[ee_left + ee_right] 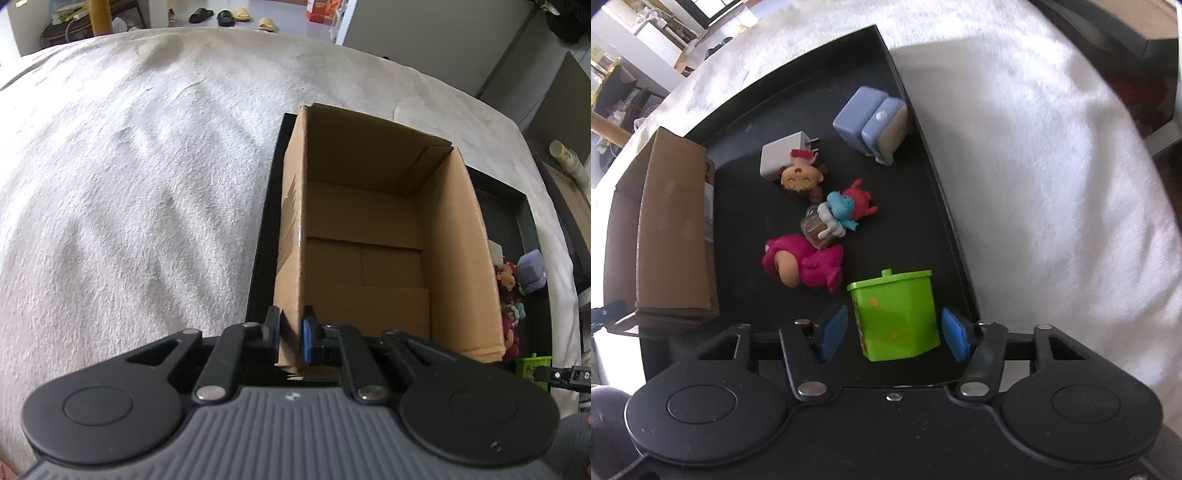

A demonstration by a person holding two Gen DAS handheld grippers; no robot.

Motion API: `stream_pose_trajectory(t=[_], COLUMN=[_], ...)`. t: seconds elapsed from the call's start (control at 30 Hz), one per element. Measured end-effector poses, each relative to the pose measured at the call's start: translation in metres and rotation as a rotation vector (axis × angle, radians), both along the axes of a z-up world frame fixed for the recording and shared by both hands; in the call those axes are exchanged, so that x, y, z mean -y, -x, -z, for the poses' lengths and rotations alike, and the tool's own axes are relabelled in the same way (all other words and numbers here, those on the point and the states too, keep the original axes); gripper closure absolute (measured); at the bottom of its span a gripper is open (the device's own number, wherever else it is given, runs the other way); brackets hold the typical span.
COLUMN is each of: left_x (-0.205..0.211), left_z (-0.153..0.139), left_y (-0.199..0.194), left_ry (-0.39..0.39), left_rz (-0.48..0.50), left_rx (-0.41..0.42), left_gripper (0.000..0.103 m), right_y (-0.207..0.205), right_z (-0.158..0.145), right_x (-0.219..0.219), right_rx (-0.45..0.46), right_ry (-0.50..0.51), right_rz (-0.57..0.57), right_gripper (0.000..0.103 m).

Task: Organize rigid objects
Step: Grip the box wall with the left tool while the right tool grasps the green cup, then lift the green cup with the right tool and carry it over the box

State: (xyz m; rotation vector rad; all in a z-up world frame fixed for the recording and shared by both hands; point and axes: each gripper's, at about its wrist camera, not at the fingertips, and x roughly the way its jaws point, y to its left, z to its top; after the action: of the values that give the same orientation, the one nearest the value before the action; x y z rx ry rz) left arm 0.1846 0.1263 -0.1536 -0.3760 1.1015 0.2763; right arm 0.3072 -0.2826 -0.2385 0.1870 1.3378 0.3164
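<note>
Left gripper jaws pinch the cardboard box wall, steadying it; right gripper jaws open astride the green bin, beside the box. Next: close, lift, drop in.

You had a lime green bin with orange specks, a magenta figure, a lavender toy at 12 o'clock, all on the black tray.

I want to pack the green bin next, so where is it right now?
In the right wrist view the green bin stands on the black tray between the open right gripper's fingers, just right of the pink figure.
</note>
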Motion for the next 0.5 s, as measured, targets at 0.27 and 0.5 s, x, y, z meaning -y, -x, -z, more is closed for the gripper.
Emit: stream_pose_trajectory(t=[0.27,0.5], left_x=[-0.002,0.005], left_z=[-0.005,-0.008], left_y=[0.008,0.014], left_ry=[0.033,0.033], left_rz=[0.003,0.036], left_rx=[0.015,0.021], left_gripper=[0.092,0.091], right_y=[0.0,-0.003], right_z=[0.012,0.023], right_x=[0.007,-0.002], right_rx=[-0.046,-0.076], right_ry=[-0.098,-0.1], right_rz=[0.052,0.051], right_gripper=[0.052,0.052])
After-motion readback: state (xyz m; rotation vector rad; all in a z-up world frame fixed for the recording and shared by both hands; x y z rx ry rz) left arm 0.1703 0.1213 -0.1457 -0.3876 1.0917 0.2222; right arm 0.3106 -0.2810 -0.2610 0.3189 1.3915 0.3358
